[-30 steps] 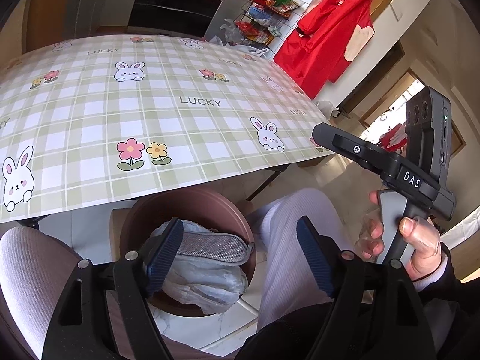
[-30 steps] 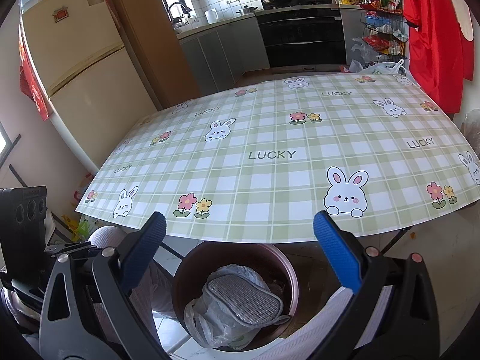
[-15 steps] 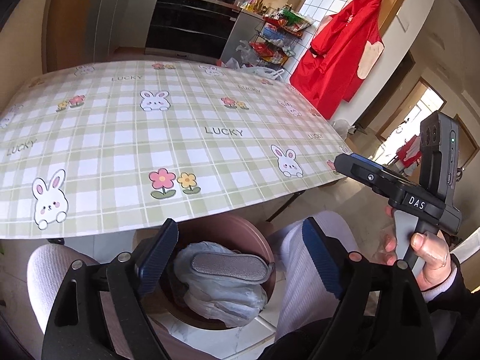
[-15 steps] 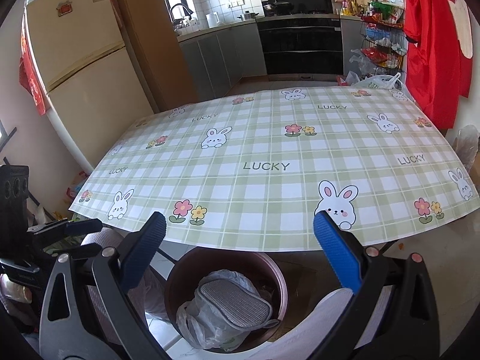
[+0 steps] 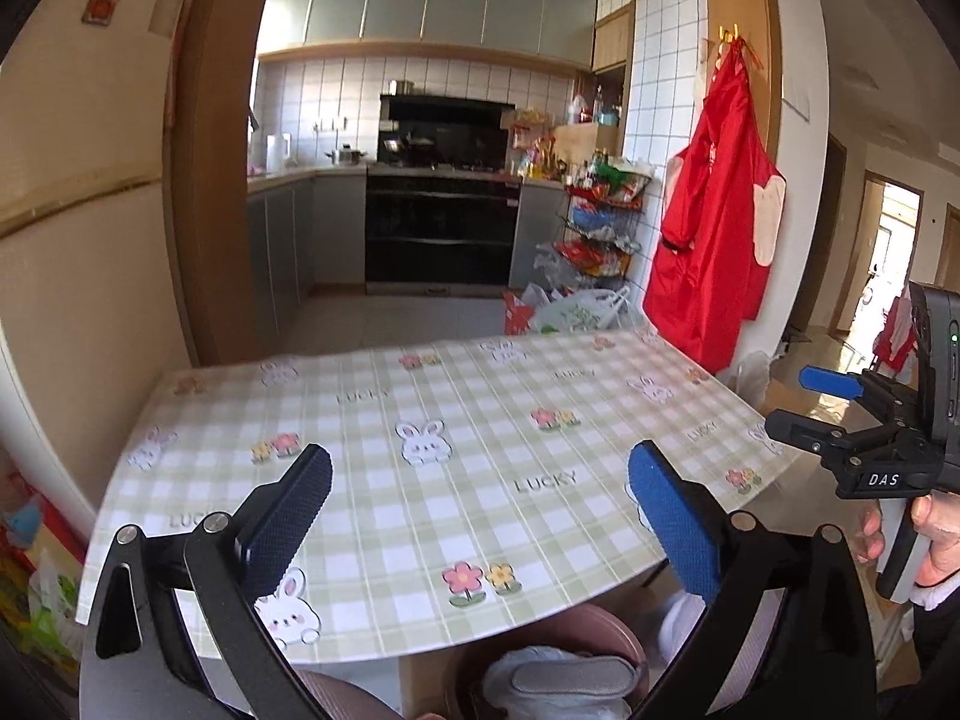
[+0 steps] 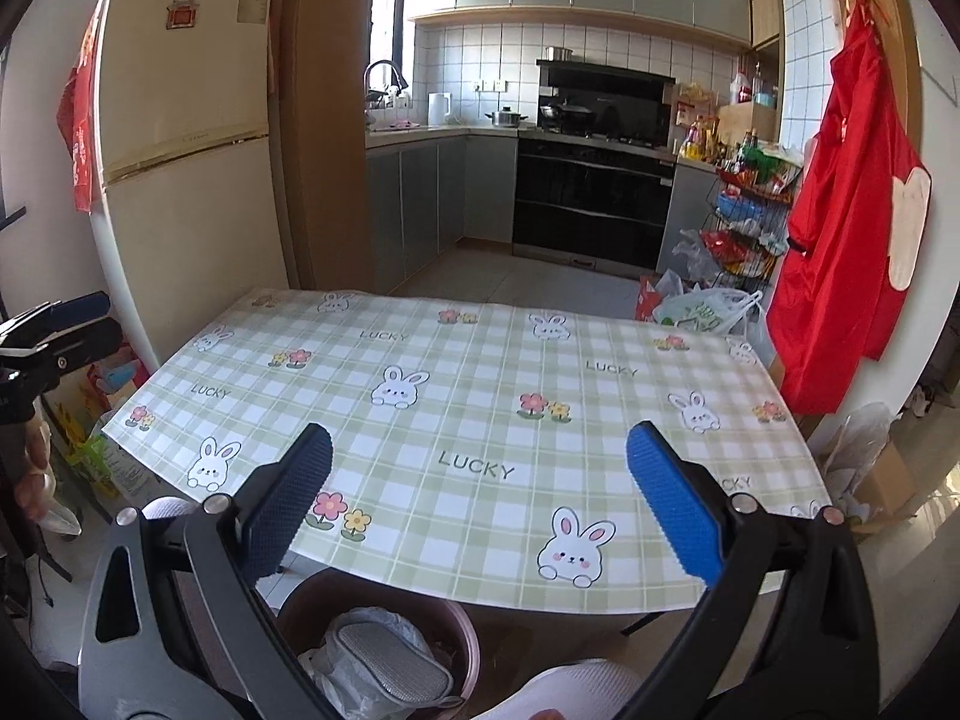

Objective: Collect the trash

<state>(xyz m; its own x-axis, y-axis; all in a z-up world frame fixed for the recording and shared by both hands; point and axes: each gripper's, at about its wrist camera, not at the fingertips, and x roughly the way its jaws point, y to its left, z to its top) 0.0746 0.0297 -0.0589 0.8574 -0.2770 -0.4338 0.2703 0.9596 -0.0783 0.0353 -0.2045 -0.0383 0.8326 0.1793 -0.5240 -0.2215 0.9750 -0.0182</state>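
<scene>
Left jaws: the left gripper (image 5: 480, 492) has its blue pads wide apart, having just been opening further; nothing lies between them and they touch nothing, held above the near edge of the tabletop (image 5: 480, 450).
Right jaws: the right gripper (image 6: 480, 480) stands just as wide apart, empty, also over the near edge.
Trash: a grey mesh-textured pad (image 6: 390, 663), flat and oblong with a paler rim, lies on top of crumpled clear plastic (image 6: 354, 690).
Where it is: inside a round brown bin (image 6: 465, 642) on the floor, tucked partly under the near edge of the tabletop; from the left wrist view the same bin (image 5: 612, 630) shows only its rim, with the pad (image 5: 570, 678) at the bottom of the picture.
In the way: the overhanging near edge covers the far part of the bin; a knee in pale trousers (image 6: 576, 687) sits just beside it.
Tabletop: bare, covered in a green check cloth with rabbits, flowers and the word LUCKY.
Hands: a hand (image 5: 936, 534) grips the handle of the right gripper off the right corner.
Around: a cream fridge (image 6: 186, 168) past the left edge, a red apron (image 6: 840, 228) hanging beyond the right far corner, a wire rack of packets (image 6: 750, 222) and a black oven (image 6: 594, 204) behind.
</scene>
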